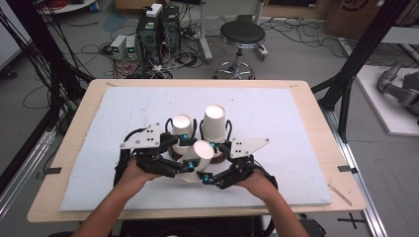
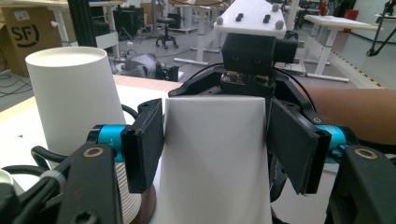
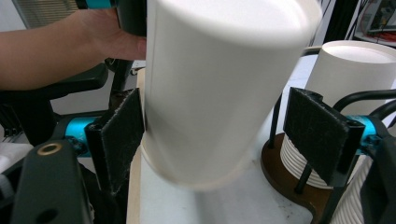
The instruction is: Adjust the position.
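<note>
Cup (image 1: 201,154) of white paper is sitting tilted between the two grippers, near the front middle of the white-covered worktop (image 1: 296,113). In the left gripper view, the left gripper (image 2: 212,144) is holding this cup: its left finger (image 2: 145,140) is pressing on the cup's side, and the right finger is lying close against the other side, though I cannot tell whether that one is touching. The right gripper (image 3: 219,135) is standing around the same cup from the opposite side; in the right gripper view one finger (image 3: 122,135) is meeting the cup's wall while the other finger (image 3: 317,133) is standing clear of it with a gap showing, so these fingers are open. Behind the held cup, two more white cups are standing upside down on the worktop, the left upturned cup (image 1: 182,127) just beside the right upturned cup (image 1: 214,123). A brown round base (image 3: 292,179) carrying a ribbed white stack is lying just beside the right gripper. The person's hands are coming in from the near edge of the worktop.
</note>
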`<state>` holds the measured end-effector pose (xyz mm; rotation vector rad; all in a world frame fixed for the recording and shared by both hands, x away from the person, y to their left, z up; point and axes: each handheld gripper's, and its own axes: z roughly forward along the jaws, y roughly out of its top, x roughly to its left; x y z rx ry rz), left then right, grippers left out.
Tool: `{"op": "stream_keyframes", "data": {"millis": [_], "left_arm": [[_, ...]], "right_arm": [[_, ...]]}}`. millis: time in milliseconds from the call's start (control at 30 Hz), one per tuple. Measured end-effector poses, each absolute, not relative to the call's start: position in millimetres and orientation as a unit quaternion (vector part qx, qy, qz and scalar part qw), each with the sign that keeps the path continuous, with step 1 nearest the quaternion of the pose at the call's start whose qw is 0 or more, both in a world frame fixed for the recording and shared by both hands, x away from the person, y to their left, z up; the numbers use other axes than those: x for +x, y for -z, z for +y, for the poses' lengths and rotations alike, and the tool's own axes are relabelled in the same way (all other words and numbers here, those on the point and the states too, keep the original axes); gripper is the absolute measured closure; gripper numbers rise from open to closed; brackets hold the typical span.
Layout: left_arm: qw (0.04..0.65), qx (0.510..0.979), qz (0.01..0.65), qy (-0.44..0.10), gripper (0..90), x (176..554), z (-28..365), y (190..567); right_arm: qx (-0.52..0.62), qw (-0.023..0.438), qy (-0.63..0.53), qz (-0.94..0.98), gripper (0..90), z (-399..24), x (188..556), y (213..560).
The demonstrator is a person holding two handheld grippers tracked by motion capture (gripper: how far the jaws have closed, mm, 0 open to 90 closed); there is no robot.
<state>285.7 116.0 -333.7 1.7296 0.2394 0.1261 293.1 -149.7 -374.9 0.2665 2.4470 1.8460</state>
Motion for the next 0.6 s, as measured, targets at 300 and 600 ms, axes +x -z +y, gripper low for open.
{"op": "stream_keyframes", "data": {"millis": [300, 600], "left_arm": [[0.645, 0.755, 0.105, -0.055, 38.1, 286.4, 116.5, 335.1], [0.641, 0.758, 0.103, -0.058, 38.1, 285.6, 115.4, 335.7]], "right_arm": [[0.079, 0.030, -0.603, 0.793, 29.3, -148.6, 294.0, 375.4], [0.075, 0.036, -0.597, 0.798, 30.1, -149.2, 293.9, 374.8]]}}
